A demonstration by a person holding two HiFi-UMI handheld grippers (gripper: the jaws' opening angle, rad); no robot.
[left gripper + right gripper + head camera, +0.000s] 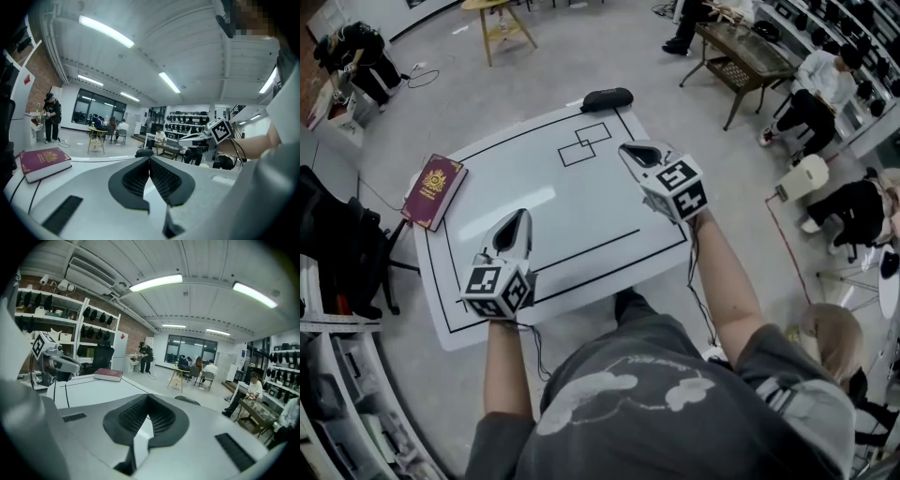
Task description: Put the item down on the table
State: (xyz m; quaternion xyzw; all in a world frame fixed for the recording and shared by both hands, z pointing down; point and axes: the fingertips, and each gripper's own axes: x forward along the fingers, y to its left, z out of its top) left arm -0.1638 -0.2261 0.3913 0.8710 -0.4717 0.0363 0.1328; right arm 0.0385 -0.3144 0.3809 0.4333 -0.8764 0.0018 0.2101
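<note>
Right gripper [147,399]: jaws pressed together, nothing between them. Left gripper [149,164]: the same. Both sit over the white surface [581,211]. Red book [434,190] lies flat at its left edge, well apart from both. Judged: item already down. Keep grippers clear of it.

I see a white table [581,216] filling the centre of the head view, marked with a black border line [441,272], two overlapping squares [586,143] towards the top, and a shorter line across the lower part. A maroon book [434,190] lies flat at the table's left edge, outside the border. A black oblong case [607,98] sits on the far edge, top centre. The rest of the surface is bare white.
</note>
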